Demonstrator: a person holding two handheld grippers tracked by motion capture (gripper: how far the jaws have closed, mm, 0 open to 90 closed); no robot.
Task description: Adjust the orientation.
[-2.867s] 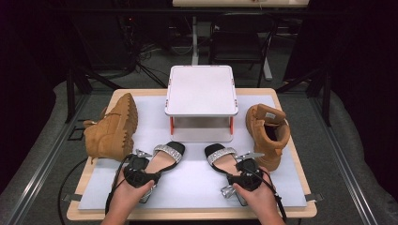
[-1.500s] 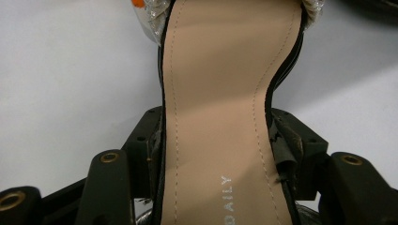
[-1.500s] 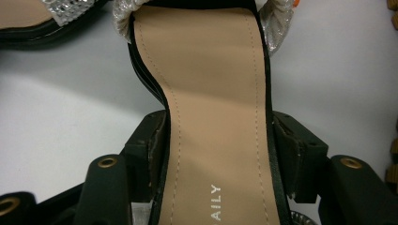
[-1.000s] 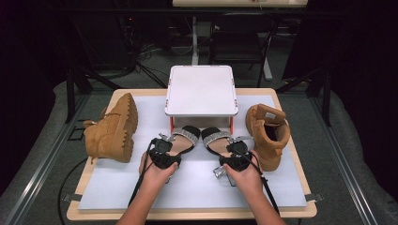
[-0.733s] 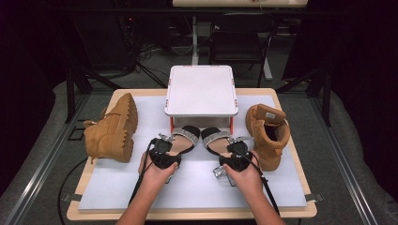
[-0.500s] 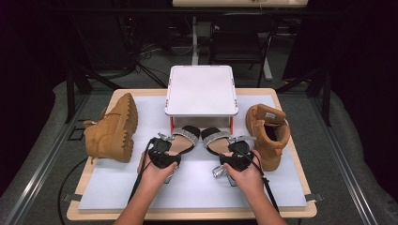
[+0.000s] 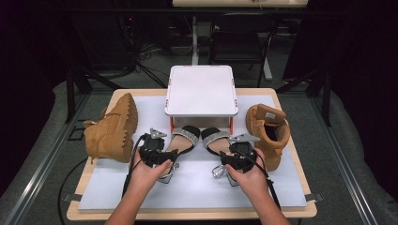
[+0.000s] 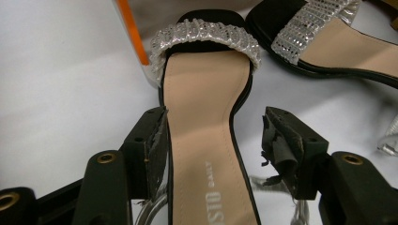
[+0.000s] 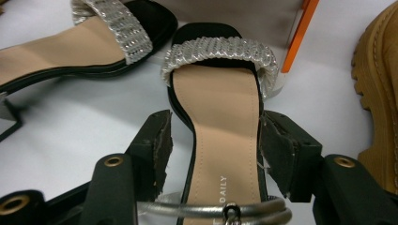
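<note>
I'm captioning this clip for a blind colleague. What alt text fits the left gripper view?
A black sandal with a beige insole and a sparkly silver toe strap lies between the left gripper's two open black jaws, its toe at an orange-legged white stand. The matching second sandal lies at upper right on the white table mat.

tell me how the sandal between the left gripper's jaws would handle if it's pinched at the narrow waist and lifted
The left sandal looks light, with a thin sole. Its smooth insole edge is narrower than the gap between the jaws, so it may slip or twist. The clear heel at the back probably makes it tail-heavy, tipping the beaded strap upward.
</note>
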